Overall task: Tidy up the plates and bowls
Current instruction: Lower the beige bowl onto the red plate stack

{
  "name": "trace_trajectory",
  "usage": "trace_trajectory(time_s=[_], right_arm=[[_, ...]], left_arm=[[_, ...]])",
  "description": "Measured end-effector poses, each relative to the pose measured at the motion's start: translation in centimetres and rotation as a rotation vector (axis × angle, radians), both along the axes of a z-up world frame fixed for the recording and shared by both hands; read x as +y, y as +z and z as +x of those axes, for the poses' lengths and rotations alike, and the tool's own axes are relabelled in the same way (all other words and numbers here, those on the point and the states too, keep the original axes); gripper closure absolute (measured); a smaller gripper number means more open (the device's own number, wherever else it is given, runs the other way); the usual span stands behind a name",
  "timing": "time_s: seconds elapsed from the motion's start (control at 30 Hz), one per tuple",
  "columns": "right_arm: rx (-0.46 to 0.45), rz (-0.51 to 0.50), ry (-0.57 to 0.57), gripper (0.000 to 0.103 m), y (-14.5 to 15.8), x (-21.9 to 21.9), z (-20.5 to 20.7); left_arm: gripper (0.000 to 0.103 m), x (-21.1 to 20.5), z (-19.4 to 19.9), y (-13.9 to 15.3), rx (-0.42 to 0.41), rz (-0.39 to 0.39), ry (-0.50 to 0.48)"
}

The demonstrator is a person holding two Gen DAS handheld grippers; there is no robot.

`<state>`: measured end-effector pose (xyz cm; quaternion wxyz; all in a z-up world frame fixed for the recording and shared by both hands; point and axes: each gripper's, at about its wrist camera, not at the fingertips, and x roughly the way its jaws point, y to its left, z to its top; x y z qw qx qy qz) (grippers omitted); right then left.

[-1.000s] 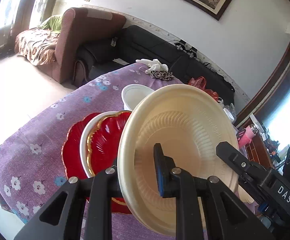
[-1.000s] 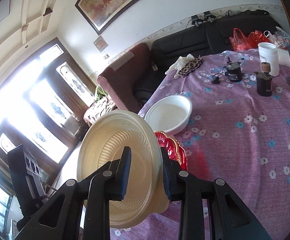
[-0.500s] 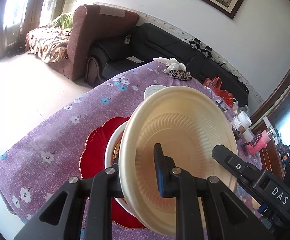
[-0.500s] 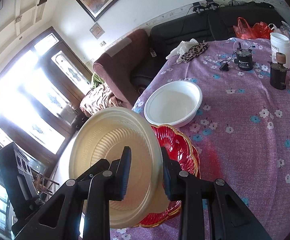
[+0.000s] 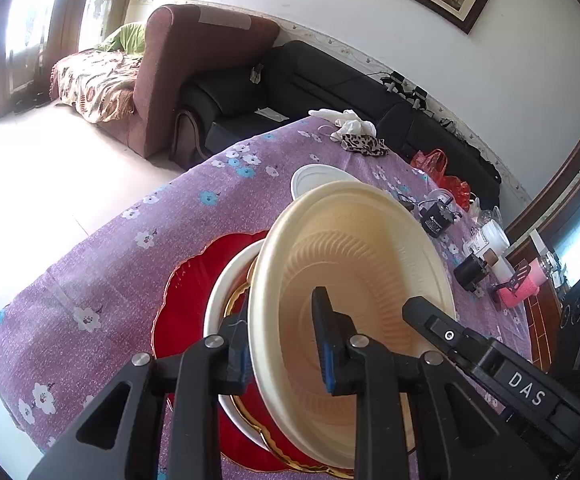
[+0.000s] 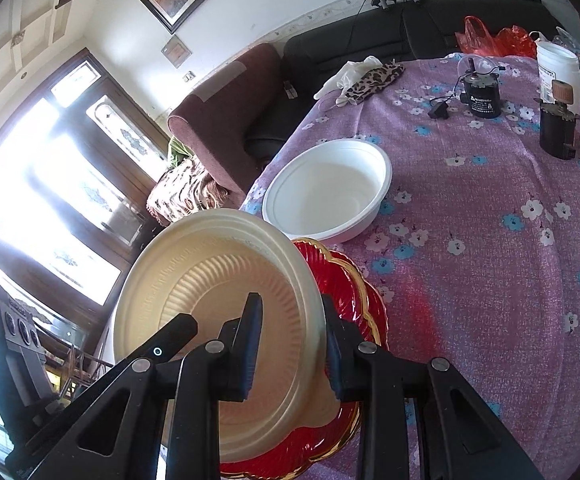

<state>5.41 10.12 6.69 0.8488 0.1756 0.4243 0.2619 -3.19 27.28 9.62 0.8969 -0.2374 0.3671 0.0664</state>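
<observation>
A cream ribbed bowl (image 5: 350,264) (image 6: 210,280) hangs tilted just above a stack on the purple floral table. My left gripper (image 5: 282,312) has the bowl's near rim between its pads, and its jaws are opening. From the opposite side my right gripper (image 6: 290,308) is shut on the bowl's rim. The stack under the bowl is a red plate (image 5: 194,300), a white bowl (image 5: 222,292) and a gold-edged red dish (image 6: 346,292). A second white bowl (image 6: 330,184) (image 5: 314,176) sits on the cloth just behind.
Farther back on the table are a black motor (image 6: 480,98), a dark jar (image 6: 556,128), a white tub (image 6: 558,64), a leopard-print cloth (image 6: 374,80) and a pink cup (image 5: 524,288). The table edge (image 5: 90,240) drops to the floor at left. Sofas stand behind.
Both grippers have come down with the cream bowl toward the red stack. In the left wrist view, the gap between the pads looks slightly wider.
</observation>
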Motion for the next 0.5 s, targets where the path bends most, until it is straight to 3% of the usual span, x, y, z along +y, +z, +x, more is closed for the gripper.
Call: trace_trajectory(time_s=[0.27,0.5], right_arm=[[0.009,-0.004,-0.007,0.071,-0.5,0.0,0.3],[-0.004,-0.016,-0.015,0.071,-0.2,0.0,0.0]], left_arm=[[0.068,-0.4,-0.1,0.1,-0.010,0.002,-0.011],[0.043,-0.9,-0.9,1.4,-0.060,0.031,-0.004]])
